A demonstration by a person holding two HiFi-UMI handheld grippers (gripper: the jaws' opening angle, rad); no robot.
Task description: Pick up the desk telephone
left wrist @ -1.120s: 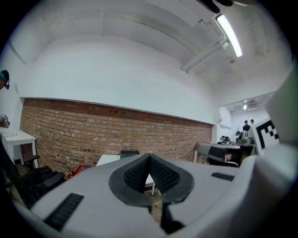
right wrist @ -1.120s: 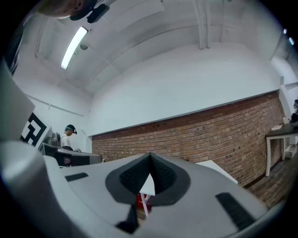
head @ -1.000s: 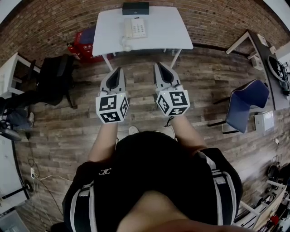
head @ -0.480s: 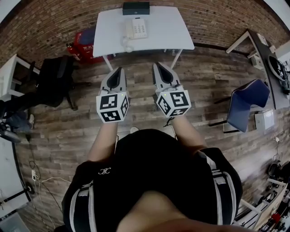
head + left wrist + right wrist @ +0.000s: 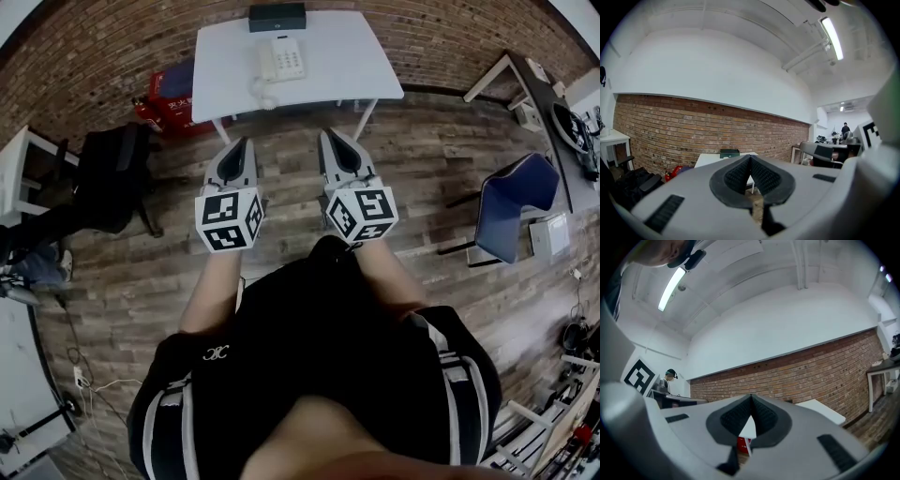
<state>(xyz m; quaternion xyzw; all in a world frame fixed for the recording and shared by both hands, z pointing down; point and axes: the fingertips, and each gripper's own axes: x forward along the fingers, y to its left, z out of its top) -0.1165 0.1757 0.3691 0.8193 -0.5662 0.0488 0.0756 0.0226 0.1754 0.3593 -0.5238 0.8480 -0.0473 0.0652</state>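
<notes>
Brown wood-plank flooring fills the head view, with a red-brick wall along the top. Against that wall stands a white rectangular worktop. The off-white push-button desk telephone sits near its back edge, just in front of a dark oblong box, with its coiled cord trailing toward the front edge. The left tongs and right tongs are held side by side over the floor, pointing at the worktop but well short of it. Both are pinched fully together with nothing between them. Compared with a second ago, both have edged a little closer to the worktop, and the person's shoes no longer show below the torso. That suggests a walk-up, not yet a reach.

From the left gripper view, the left tongs meet tip to tip, empty. The worktop and the dark box sit beyond them. The telephone itself does not show.

From the right gripper view, the right tongs are likewise closed on nothing. A corner of the worktop lies ahead, and a red box shows through the gap beneath.

Judging by this, the pick-up has barely begun: the tongs must close the remaining distance and open before either can take the telephone.
</notes>
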